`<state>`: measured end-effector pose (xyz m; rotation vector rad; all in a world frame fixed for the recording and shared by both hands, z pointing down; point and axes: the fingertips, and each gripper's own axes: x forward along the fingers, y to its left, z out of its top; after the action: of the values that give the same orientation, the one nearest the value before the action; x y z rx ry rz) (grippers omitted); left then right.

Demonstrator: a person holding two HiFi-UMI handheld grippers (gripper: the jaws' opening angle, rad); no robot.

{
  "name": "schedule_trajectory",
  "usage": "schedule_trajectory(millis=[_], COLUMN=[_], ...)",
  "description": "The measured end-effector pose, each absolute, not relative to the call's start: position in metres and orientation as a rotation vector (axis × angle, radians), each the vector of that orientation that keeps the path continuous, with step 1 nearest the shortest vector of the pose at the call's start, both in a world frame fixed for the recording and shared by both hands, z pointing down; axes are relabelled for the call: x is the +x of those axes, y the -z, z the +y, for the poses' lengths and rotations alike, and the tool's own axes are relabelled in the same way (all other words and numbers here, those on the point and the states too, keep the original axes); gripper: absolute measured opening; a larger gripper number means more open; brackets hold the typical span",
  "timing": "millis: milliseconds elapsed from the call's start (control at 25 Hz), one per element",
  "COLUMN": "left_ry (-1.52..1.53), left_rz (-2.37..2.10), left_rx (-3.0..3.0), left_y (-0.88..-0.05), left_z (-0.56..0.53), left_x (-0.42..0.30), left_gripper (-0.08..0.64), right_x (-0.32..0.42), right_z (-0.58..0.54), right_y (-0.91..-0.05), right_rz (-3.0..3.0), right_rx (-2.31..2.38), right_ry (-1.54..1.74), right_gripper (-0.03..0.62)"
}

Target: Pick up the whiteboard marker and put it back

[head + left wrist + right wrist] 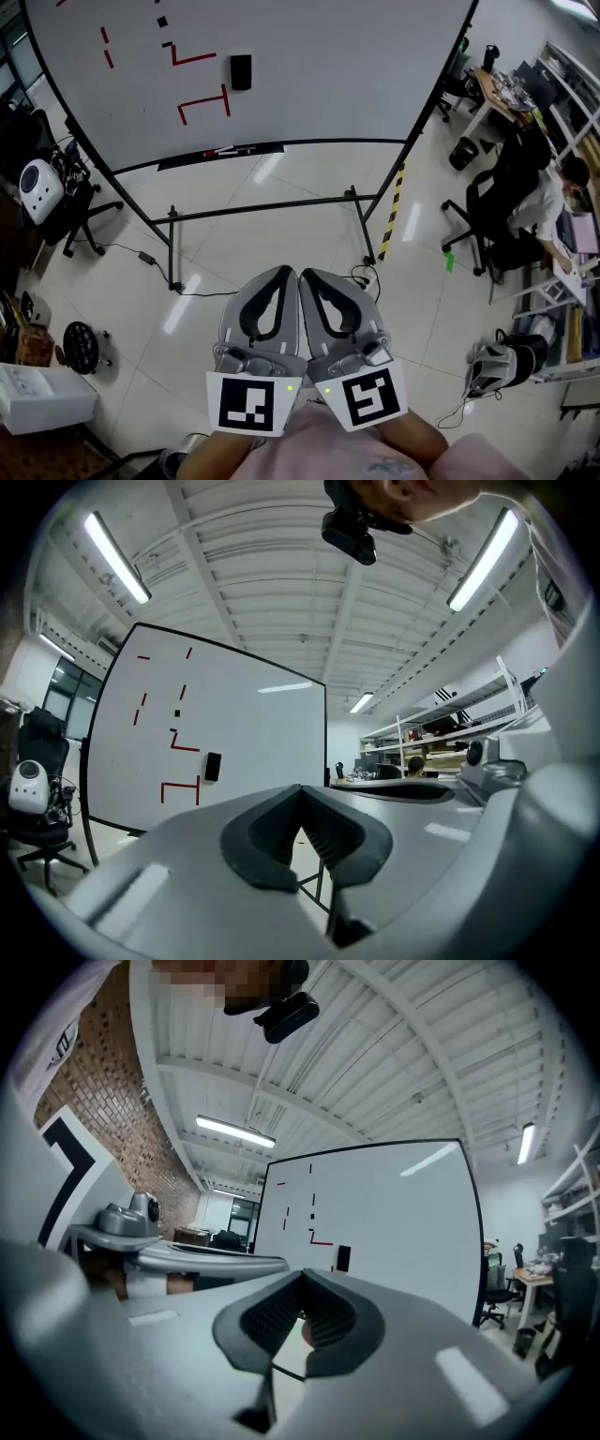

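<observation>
While the whiteboard marker point(232, 150) lies far off on the ledge point(183, 161) under the whiteboard point(328, 66), the left tool point(284, 274) and right tool point(309, 276) sit side by side near the person. Both are pressed together and empty, probably a ready pose before reaching.

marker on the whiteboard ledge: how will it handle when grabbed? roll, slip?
The marker looks slim and straight, so probably rigid and light. It lies lengthwise on the narrow ledge, so a nudge might roll it off the edge. Too small here to judge barrel finish; assume slippery.
</observation>
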<state>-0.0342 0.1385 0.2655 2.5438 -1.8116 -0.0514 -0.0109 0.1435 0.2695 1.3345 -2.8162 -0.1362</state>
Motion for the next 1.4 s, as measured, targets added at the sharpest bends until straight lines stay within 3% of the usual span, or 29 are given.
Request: schedule_trajectory(millis=[680,1400], left_ry=[0.050,0.042], left_rz=[-1.807,-1.827], left_rx=[2.482,2.536], left_y=[-0.286,-0.273], left_z=[-0.069,-0.261], left_x=[-0.073,-0.195], left_gripper=[0.003,0.003], right_x=[-0.050,-0.173], right_z=[-0.066,-0.258], right_y=[-0.285,-0.274], right_rz=[-2.807,-2.821], right_rx=[1.285,1.300], right_ry=[0.135,0.177], right_gripper=[0.000,0.000])
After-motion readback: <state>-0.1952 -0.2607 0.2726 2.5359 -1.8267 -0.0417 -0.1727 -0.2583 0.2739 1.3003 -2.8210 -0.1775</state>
